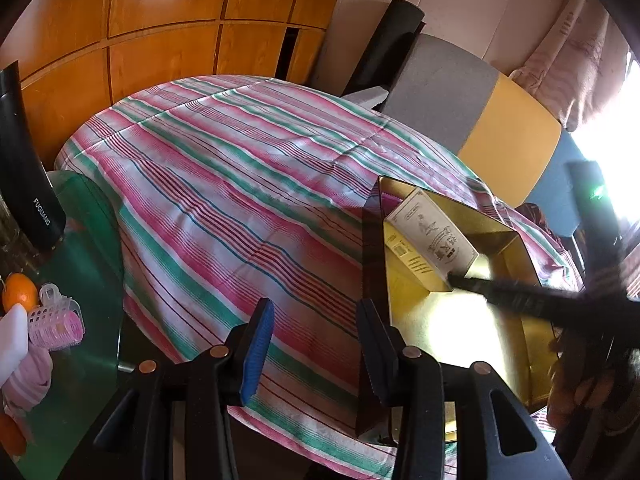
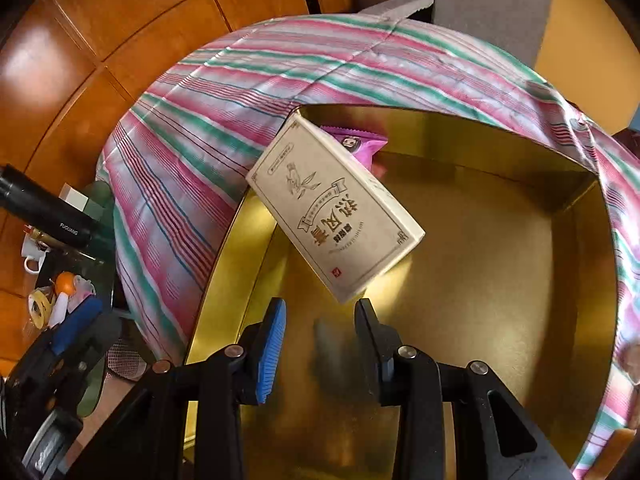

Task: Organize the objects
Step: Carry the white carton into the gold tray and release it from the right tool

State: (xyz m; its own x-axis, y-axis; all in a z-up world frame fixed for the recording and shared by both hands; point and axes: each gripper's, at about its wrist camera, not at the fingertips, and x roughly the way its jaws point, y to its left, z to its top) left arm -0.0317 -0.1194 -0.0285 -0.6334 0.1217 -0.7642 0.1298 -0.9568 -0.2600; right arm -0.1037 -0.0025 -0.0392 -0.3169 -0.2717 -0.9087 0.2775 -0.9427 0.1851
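Cream box (image 1: pixel 430 236) is leaning inside the gold tray (image 1: pixel 440 320), which is sitting on the striped cloth (image 1: pixel 240 184). From the left wrist view, the left tool (image 1: pixel 314 344) is hanging wide and holding nothing, beside the tray's edge. An orange (image 1: pixel 19 297) and a pink curler (image 1: pixel 56 324) are lying far left.

From the right wrist view, the right tool (image 2: pixel 320 340) is gaping wide above the tray's floor (image 2: pixel 480 280), holding nothing. The box (image 2: pixel 336 212) is tilting against the tray's wall, just beyond the fingertips. A purple packet (image 2: pixel 358 142) is peeking out behind it.
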